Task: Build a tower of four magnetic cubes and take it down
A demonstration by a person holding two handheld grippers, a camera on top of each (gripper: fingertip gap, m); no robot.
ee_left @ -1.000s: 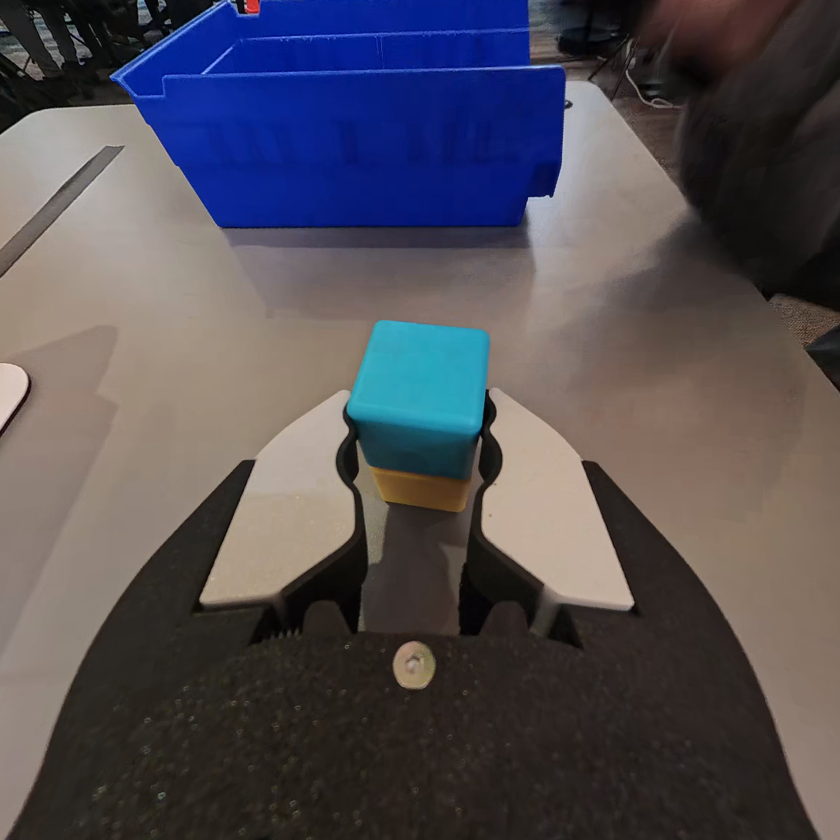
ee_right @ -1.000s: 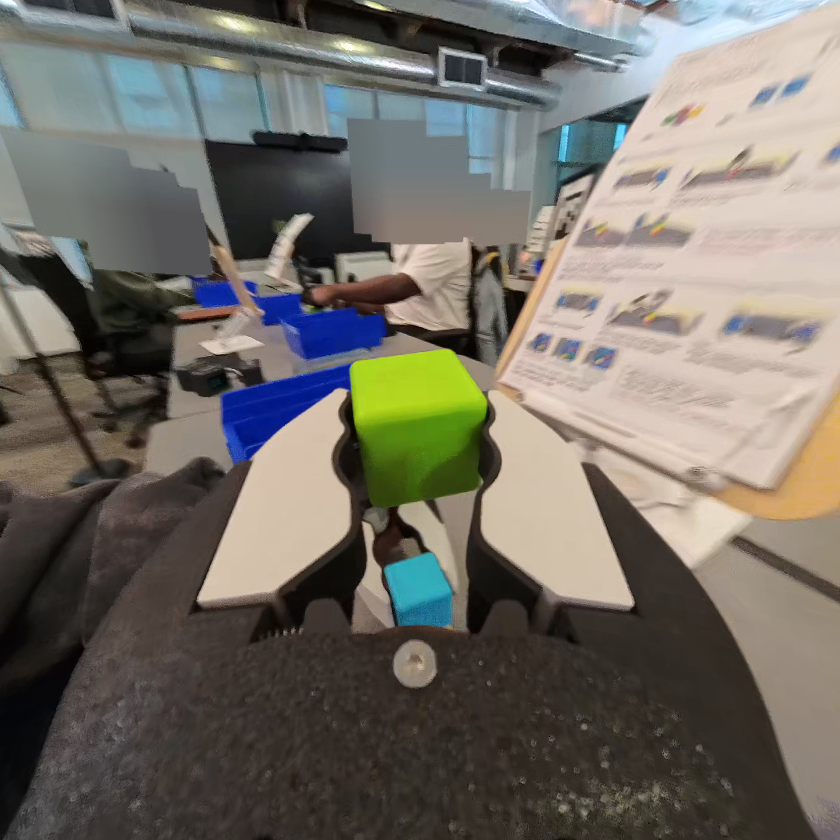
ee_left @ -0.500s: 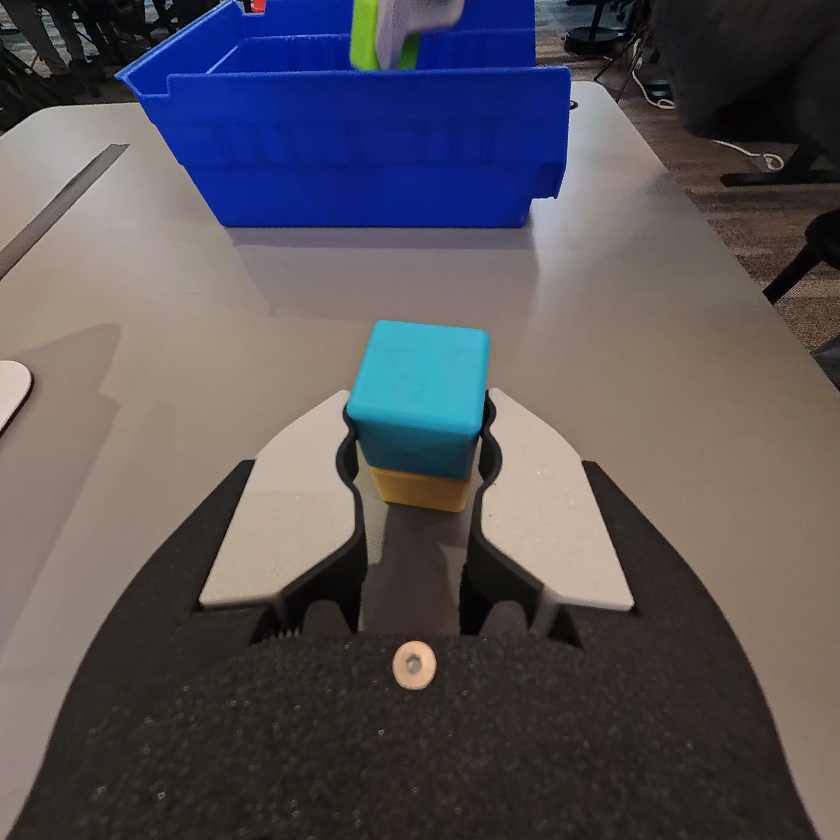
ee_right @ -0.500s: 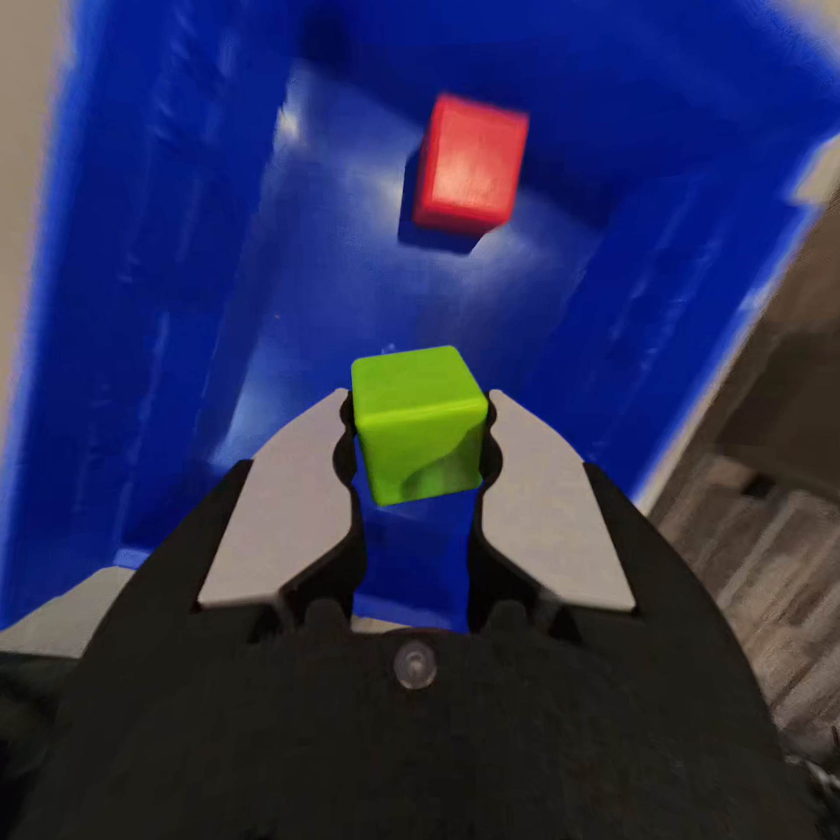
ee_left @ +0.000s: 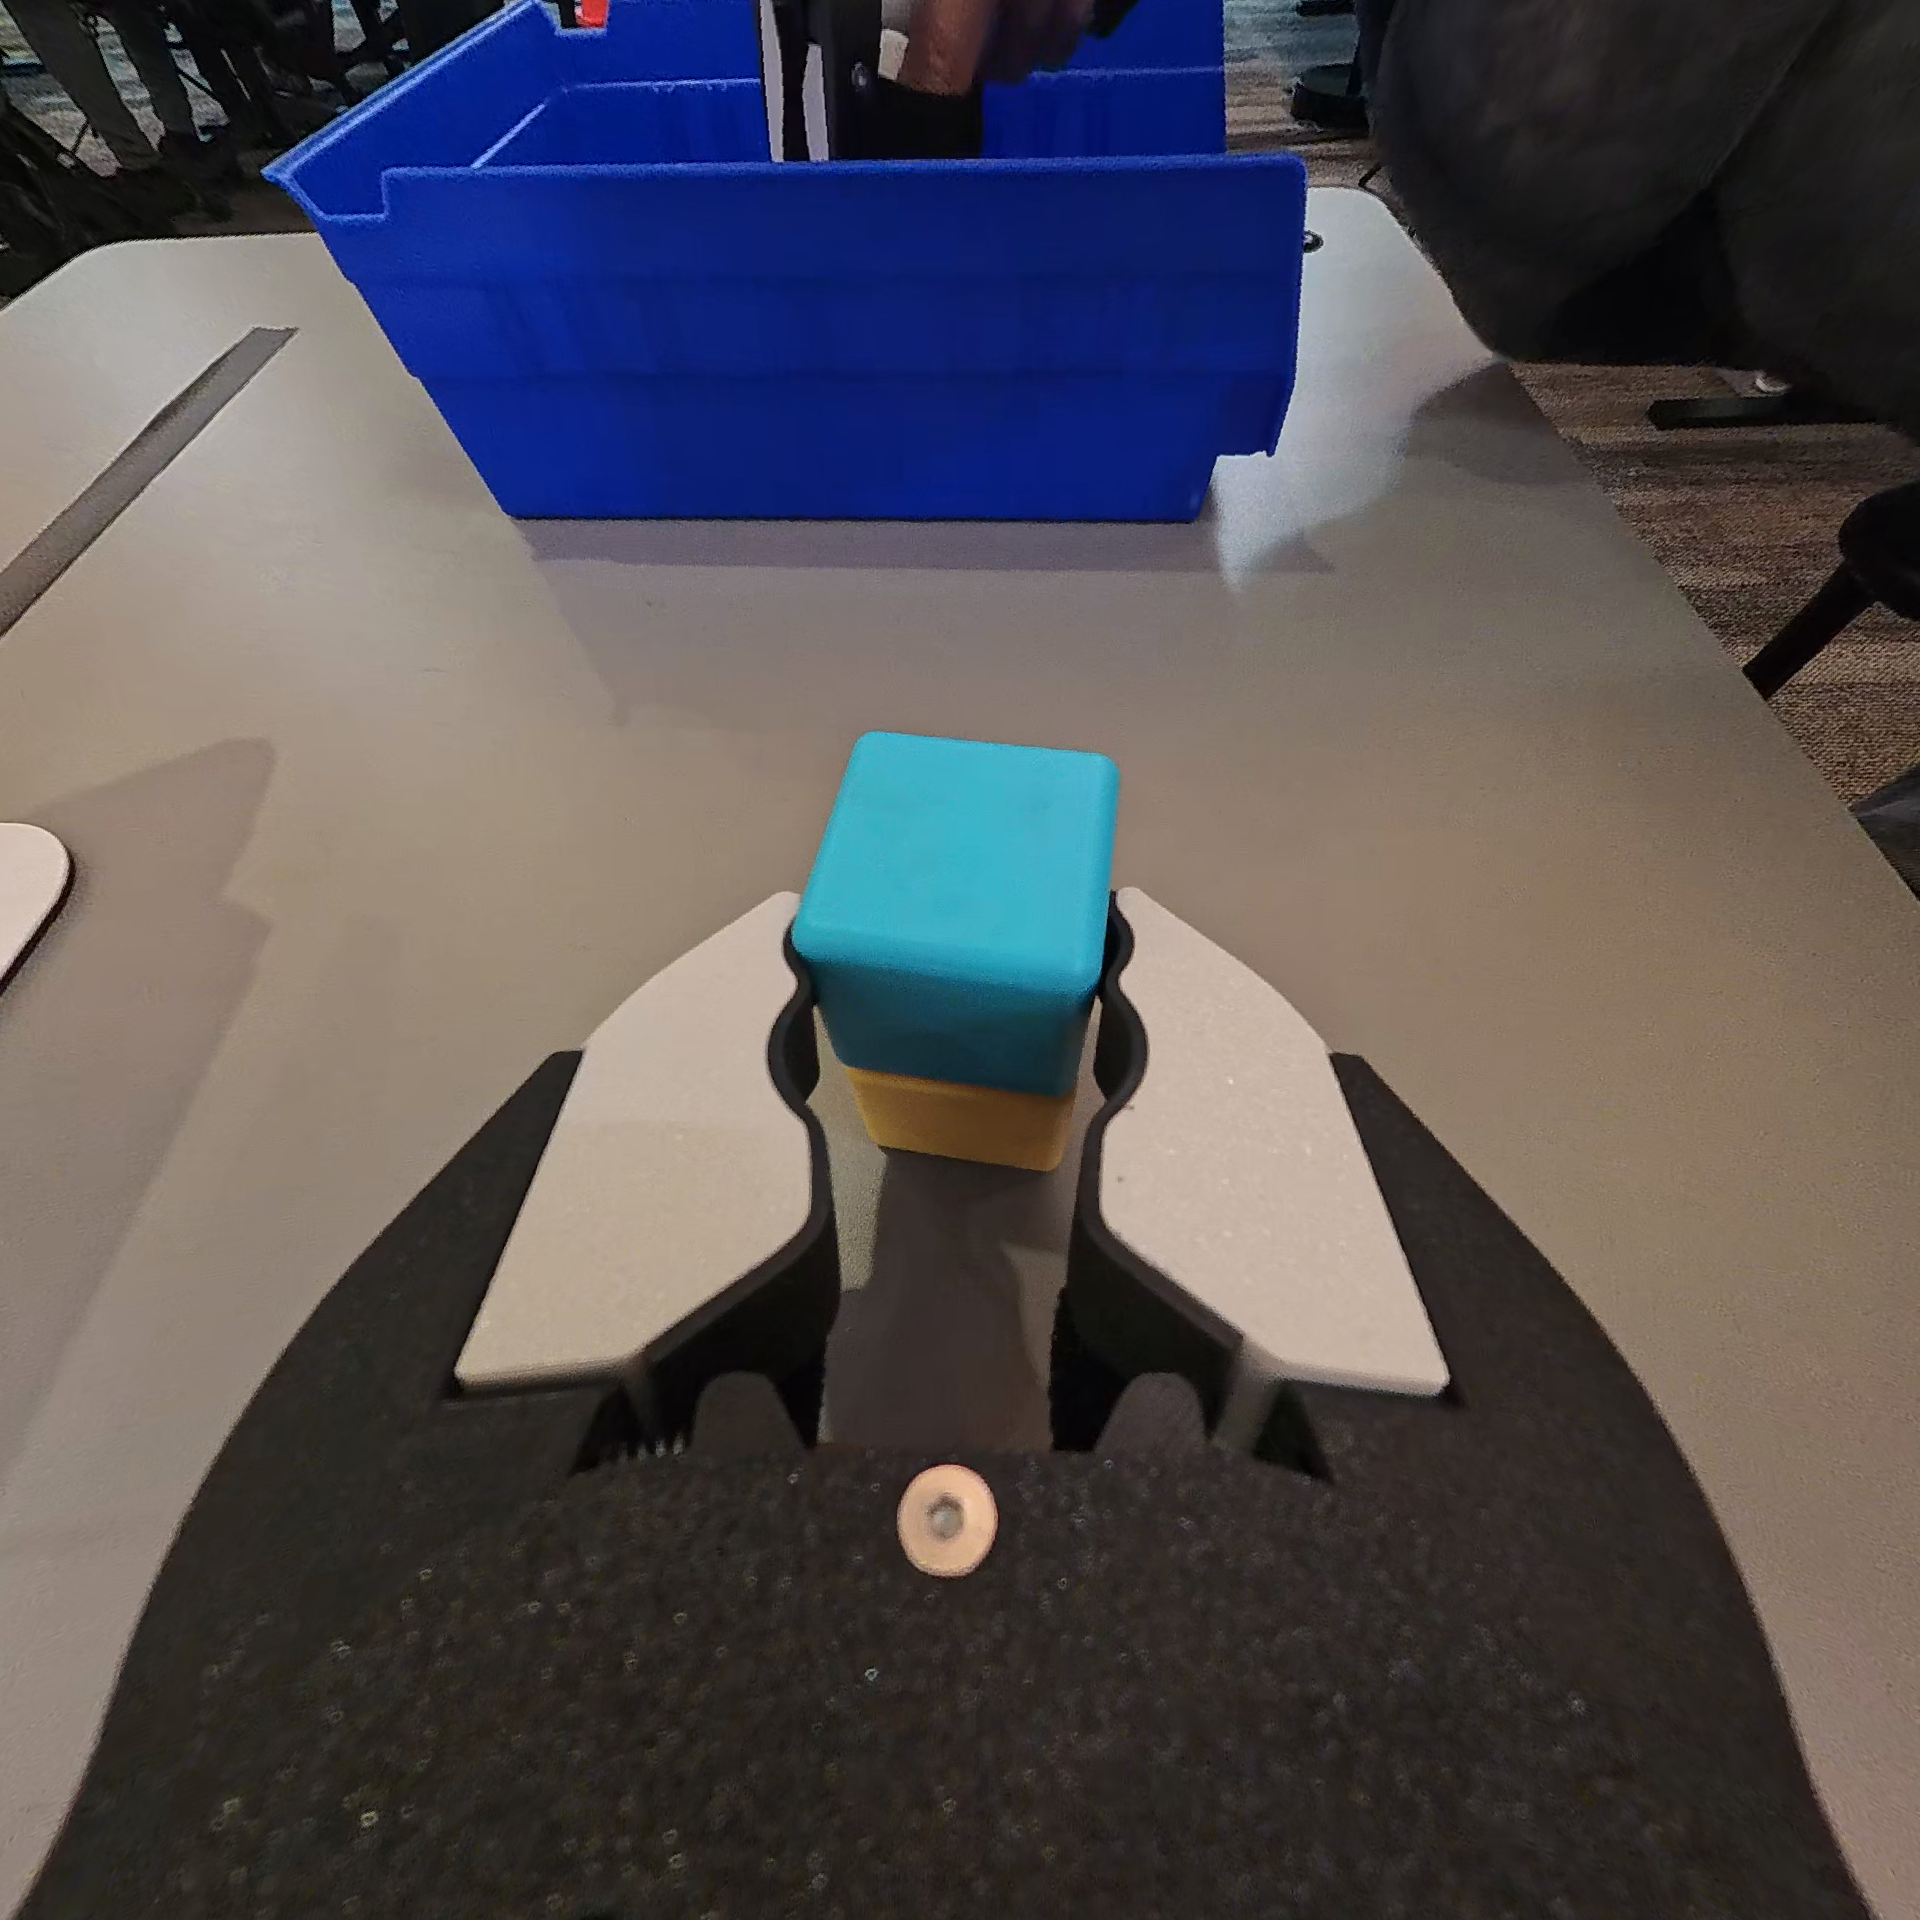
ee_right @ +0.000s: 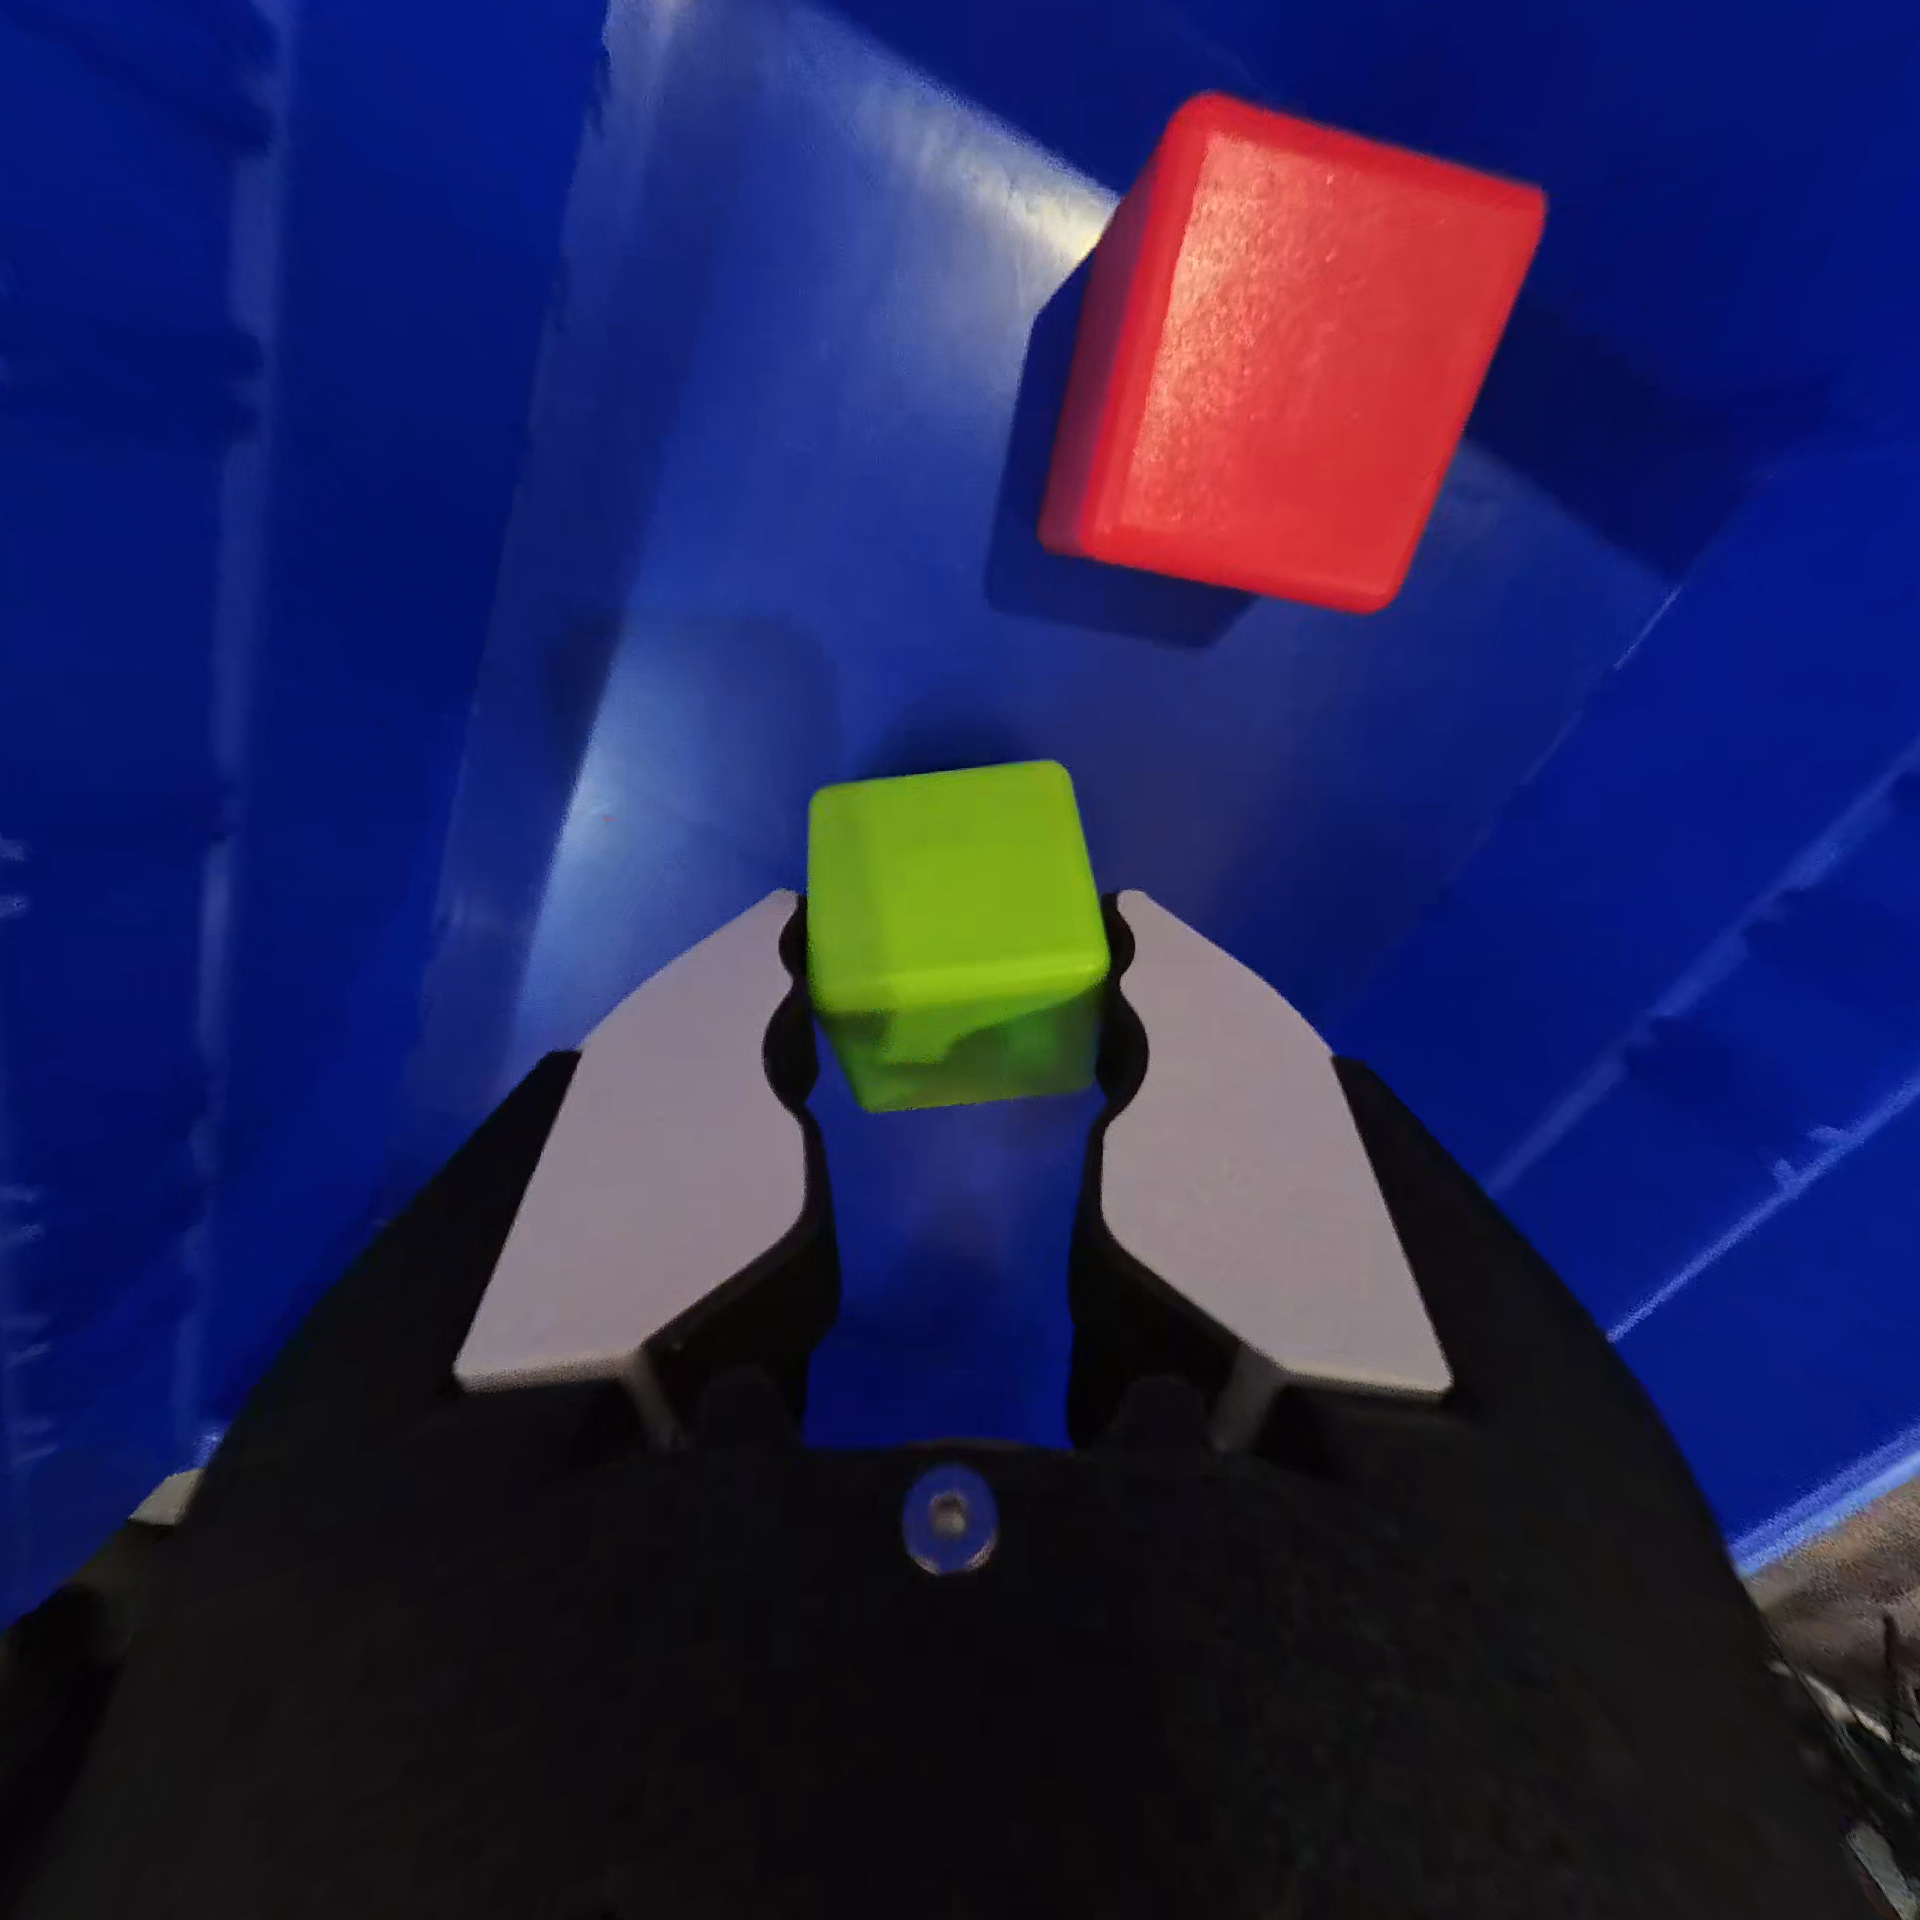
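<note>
The left gripper (ee_left: 954, 971) is clamped on a teal cube (ee_left: 951, 914), its two grey fingers (ee_left: 665, 1143) pressed against the cube's sides. The teal cube sits squarely on a yellow cube (ee_left: 961, 1127), and only the near face of the yellow one shows below it; the rest is hidden by the teal cube and the fingers. The pair stands on a grey table (ee_left: 416, 727), well apart from a blue bin (ee_left: 831, 343) at the far end. From this side the bin's front wall hides its floor and whatever lies in it. Above the bin's far edge part of a person's hand (ee_left: 966, 47) and a dark handle are cut off by the top of the frame, so it is hard to tell what they hold. At the left edge a white rounded thing (ee_left: 26, 904) is cut off. The right gripper (ee_right: 954, 971) is down inside the same blue bin (ee_right: 312, 520), grasping a green cube (ee_right: 951, 925) between its fingertips. Whether the green cube touches the bin floor cannot be told. A red cube (ee_right: 1288, 353) lies on the bin floor beyond it, apart from the green one, slightly blurred.
</note>
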